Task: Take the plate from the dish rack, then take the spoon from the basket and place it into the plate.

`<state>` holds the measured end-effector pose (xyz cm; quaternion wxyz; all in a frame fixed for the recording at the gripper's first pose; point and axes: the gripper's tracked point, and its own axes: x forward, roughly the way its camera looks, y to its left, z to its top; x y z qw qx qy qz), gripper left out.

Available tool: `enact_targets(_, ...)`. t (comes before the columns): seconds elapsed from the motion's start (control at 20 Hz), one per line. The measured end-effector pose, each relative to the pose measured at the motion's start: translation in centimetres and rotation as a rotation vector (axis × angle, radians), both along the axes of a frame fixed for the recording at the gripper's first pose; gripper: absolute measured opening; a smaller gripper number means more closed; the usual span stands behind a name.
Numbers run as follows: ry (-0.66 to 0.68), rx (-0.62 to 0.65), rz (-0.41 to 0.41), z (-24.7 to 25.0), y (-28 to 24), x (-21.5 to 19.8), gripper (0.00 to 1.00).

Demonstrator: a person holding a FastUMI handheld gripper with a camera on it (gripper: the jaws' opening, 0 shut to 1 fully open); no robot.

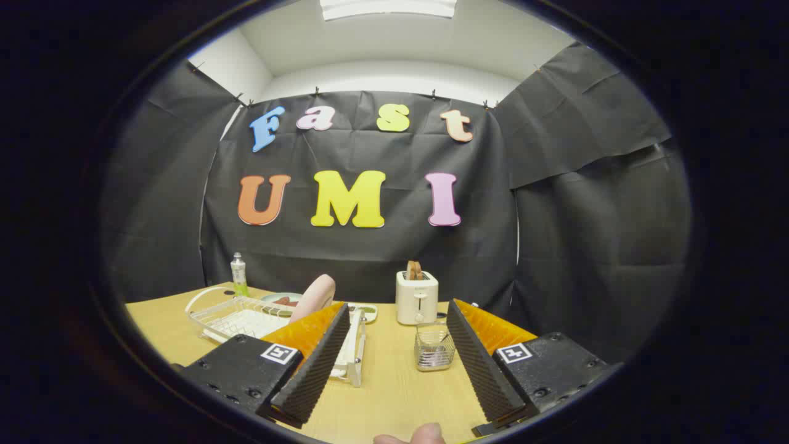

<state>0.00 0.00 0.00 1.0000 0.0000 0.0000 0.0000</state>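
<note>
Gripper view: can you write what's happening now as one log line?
gripper: open, holding nothing | plate: standing in dish rack | basket: just ahead, between fingers | toaster: beyond basket

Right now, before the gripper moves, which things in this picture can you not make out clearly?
- Spoon: the basket is small in the gripper view; its contents blur behind the wire.
- Plate: pink, standing in the dish rack; its lower part is hidden by the gripper's open left finger.
- Dish behind the dish rack: its food is too small to name.
- Bottle: label too small.
</note>
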Motion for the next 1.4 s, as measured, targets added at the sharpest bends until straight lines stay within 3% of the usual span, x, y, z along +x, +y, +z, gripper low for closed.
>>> enact_targets(0.8,0.003,-0.025,-0.012,0.3,0.2,0.5,1.00)
enact_targets(1.4,0.081,-0.033,0.075,2.5,2.9,3.4,1.00)
